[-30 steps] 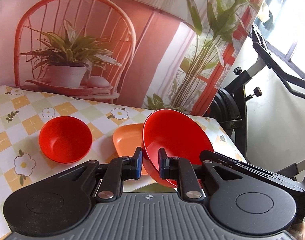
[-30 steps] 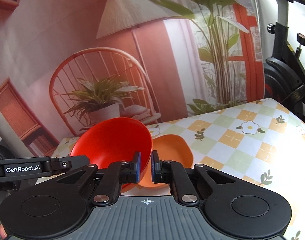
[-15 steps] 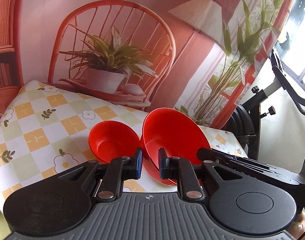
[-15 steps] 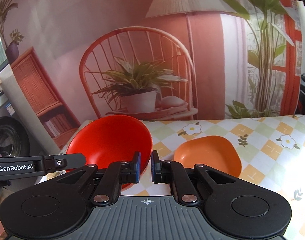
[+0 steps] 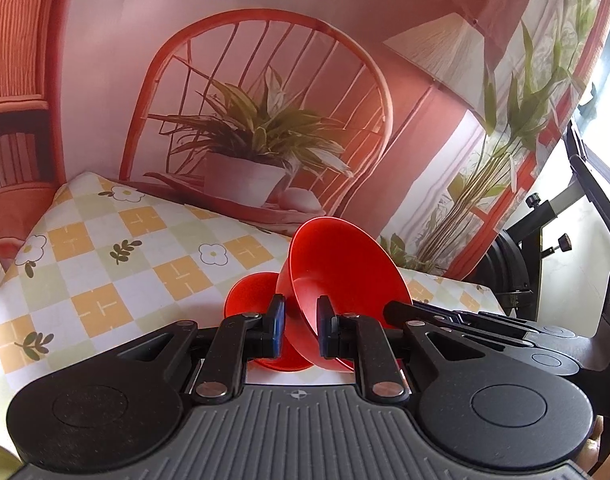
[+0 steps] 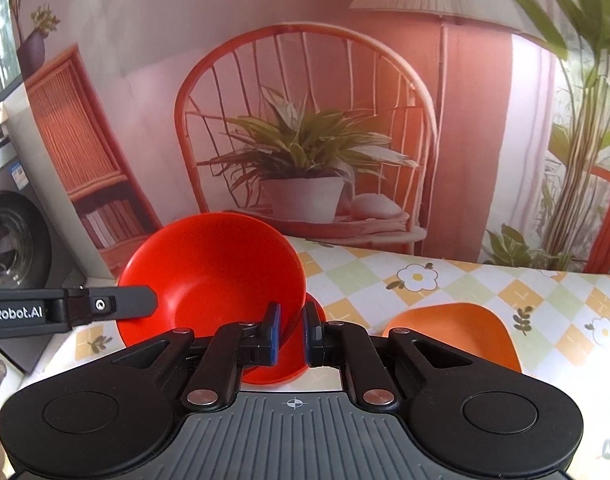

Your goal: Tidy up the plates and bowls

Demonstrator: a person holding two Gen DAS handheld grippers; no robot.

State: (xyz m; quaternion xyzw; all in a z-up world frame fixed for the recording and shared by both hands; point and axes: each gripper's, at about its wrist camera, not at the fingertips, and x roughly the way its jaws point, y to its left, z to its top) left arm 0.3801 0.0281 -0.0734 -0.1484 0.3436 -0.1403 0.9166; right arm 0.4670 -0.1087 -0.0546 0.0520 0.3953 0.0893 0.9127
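A large red bowl (image 5: 337, 276) hangs tilted above the checked tablecloth (image 5: 105, 256). My left gripper (image 5: 301, 328) is shut on its near rim. The right wrist view shows the same large red bowl (image 6: 217, 272), with my right gripper (image 6: 291, 334) shut on its right rim and the left gripper's finger (image 6: 105, 306) at its left rim. A smaller red bowl (image 5: 249, 296) sits on the table right under it, partly hidden. This smaller red bowl (image 6: 281, 368) also peeks out between my right fingers. An orange plate (image 6: 457, 332) lies to the right.
A printed backdrop (image 5: 265, 100) of a chair and plant stands along the table's far edge. An exercise bike (image 5: 545, 240) stands past the table's right end. A washing machine (image 6: 13, 240) is off the left end.
Both grippers carried the large red bowl leftward, from over the orange plate to above the smaller red bowl. The bowl now tilts more steeply.
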